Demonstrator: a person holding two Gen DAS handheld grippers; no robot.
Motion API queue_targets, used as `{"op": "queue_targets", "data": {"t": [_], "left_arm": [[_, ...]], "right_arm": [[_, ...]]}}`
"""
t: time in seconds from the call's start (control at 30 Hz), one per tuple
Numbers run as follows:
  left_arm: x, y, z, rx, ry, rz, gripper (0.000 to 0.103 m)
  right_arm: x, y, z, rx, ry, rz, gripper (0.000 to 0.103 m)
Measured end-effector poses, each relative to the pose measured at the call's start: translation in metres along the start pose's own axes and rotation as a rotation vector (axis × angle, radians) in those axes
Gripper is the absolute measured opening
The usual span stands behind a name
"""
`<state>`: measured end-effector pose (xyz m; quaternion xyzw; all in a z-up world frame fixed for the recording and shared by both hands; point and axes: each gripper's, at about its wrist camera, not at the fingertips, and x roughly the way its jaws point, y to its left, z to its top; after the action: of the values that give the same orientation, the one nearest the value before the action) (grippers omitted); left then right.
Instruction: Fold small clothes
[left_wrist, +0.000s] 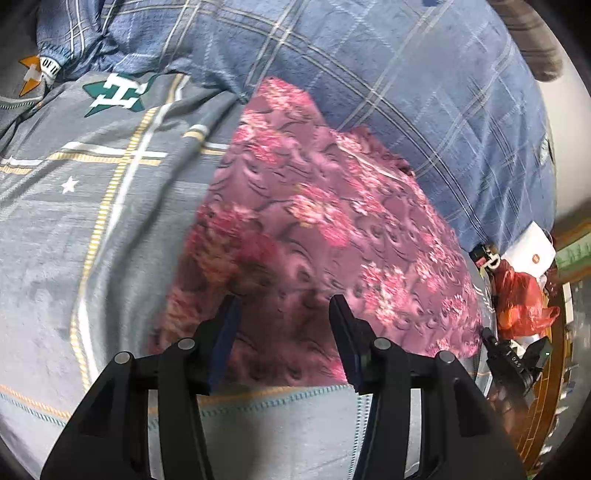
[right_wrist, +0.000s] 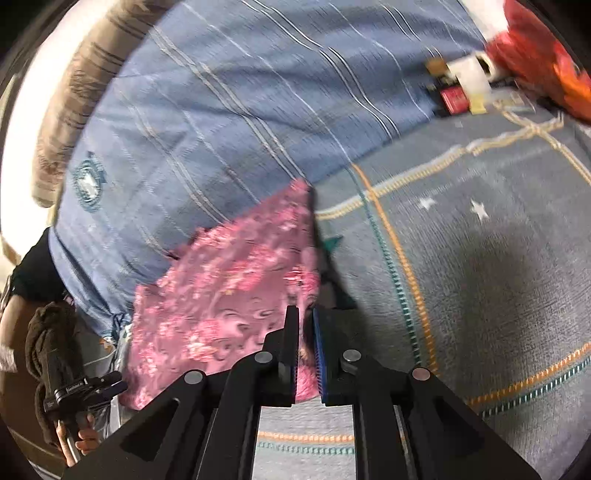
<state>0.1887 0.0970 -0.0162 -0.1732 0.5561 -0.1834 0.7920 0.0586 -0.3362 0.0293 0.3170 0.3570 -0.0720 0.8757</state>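
Note:
A pink floral garment (left_wrist: 314, 229) lies on the grey patterned bed sheet (left_wrist: 55, 240). My left gripper (left_wrist: 284, 306) is open, its fingers wide apart just above the garment's near part, holding nothing. In the right wrist view the garment (right_wrist: 229, 288) lies left of centre. My right gripper (right_wrist: 304, 321) is shut on the garment's right edge, with pink cloth pinched between the blue pads (right_wrist: 319, 354). The other gripper (right_wrist: 85, 391) shows at the lower left of that view, held by a hand.
A blue plaid quilt (left_wrist: 406, 92) is bunched behind the garment, also in the right wrist view (right_wrist: 221, 110). A red plastic bag (left_wrist: 521, 302) and a white box (left_wrist: 528, 251) lie at the bed's right edge. A brown blanket (right_wrist: 74, 92) lies far left.

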Motion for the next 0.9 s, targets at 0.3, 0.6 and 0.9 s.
{"op": "queue_targets", "data": {"t": [0.3, 0.6, 0.9], "left_arm": [[0.022, -0.037, -0.028, 0.176, -0.011, 0.232, 0.053], [0.022, -0.039, -0.032, 0.18, -0.005, 0.231, 0.054], [0.008, -0.033, -0.025, 0.157, -0.002, 0.15, 0.055]], "right_arm": [[0.01, 0.005, -0.023, -0.035, 0.031, -0.088, 0.019], [0.005, 0.034, -0.02, -0.115, -0.031, -0.043, 0.022], [0.012, 0.021, -0.016, -0.028, 0.018, -0.066, 0.023]]}}
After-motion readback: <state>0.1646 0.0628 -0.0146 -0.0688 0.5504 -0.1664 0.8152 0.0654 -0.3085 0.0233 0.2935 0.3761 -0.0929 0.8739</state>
